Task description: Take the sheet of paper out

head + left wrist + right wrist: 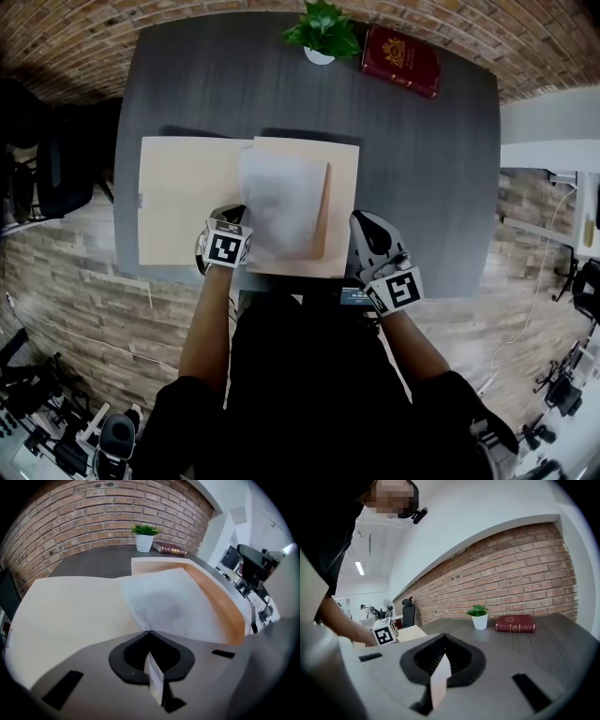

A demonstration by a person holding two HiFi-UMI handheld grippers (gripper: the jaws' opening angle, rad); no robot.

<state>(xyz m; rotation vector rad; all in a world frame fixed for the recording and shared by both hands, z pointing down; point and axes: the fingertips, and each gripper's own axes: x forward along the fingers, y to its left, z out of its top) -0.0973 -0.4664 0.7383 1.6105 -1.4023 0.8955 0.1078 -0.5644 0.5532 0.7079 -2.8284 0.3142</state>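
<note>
Two grippers are in our hands at the near edge of a dark grey table [422, 169]. An open manila folder [183, 197] lies flat on it in front of us. The white sheet of paper [281, 211] sits over the folder's right half, bowed upward rather than lying flat, and its near left corner is drawn to a point.

We have the left gripper [234, 217] tipped steeply down at that corner. In the left gripper view its jaws are pressed together, pinching the corner of the sheet [168, 606] right at the tips of the left gripper [149, 632]. The paper fans away from there across the folder [70, 611]. A tan leaf of the folder rises along the sheet's right side.

We hold the right gripper [366, 227] just beside the folder's right edge, apart from folder and sheet and pointing nearly level across the table. In the right gripper view, the jaws of the right gripper [444, 635] are closed together with nothing between them.

At the far end of the table stands a small potted plant [323, 33] in a white pot. A red book [401, 58] lies just to its right, and the two are near each other but not touching. Both show again in the right gripper view, plant [479, 616] and book [515, 623], in front of a brick wall [511, 573]. A black office chair [408, 611] stands at the table's far left.
</note>
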